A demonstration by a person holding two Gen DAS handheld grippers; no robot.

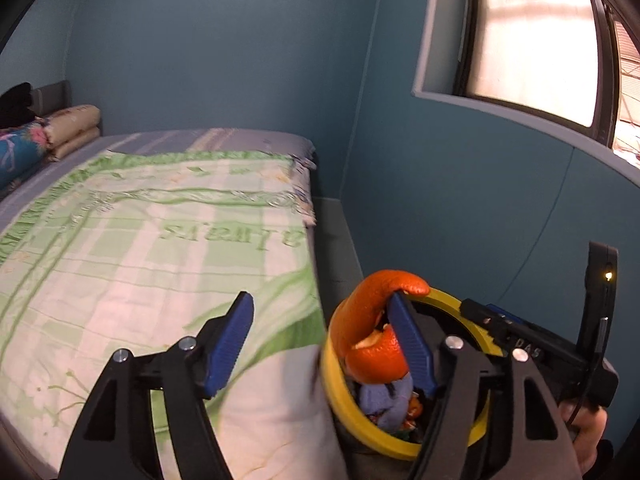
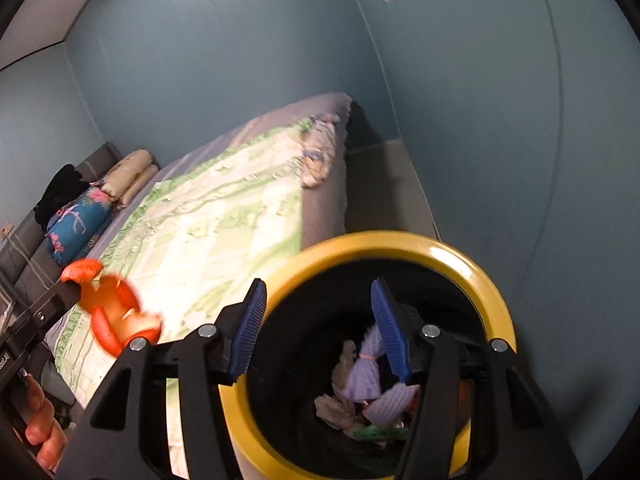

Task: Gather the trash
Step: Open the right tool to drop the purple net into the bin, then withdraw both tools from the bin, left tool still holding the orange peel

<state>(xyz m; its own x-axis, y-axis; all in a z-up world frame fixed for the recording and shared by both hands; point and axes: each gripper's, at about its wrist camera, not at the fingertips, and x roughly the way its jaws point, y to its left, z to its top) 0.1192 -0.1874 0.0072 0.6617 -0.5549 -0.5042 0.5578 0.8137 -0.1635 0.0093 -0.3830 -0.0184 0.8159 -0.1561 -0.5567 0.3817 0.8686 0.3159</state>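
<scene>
My left gripper (image 1: 320, 340) stands open at the bed's corner. A curled orange peel (image 1: 372, 320) hangs over the tip of its right finger (image 1: 412, 344), not pinched, above the yellow rim of the trash bin (image 1: 340, 392). In the right wrist view the same peel (image 2: 112, 312) shows blurred to the left of the bin. My right gripper (image 2: 318, 328) is open over the bin (image 2: 400, 240), its left finger above the rim and its right finger over the dark opening. Nothing is between its pads. Purple tissue and crumpled scraps (image 2: 360, 380) lie in the bin.
The bin stands in a narrow floor strip (image 2: 384, 188) between the bed and the blue wall (image 1: 460, 200). A green-checked quilt (image 1: 160, 240) covers the bed, with pillows (image 1: 68, 128) at its far end. A window (image 1: 536, 40) is set above on the right.
</scene>
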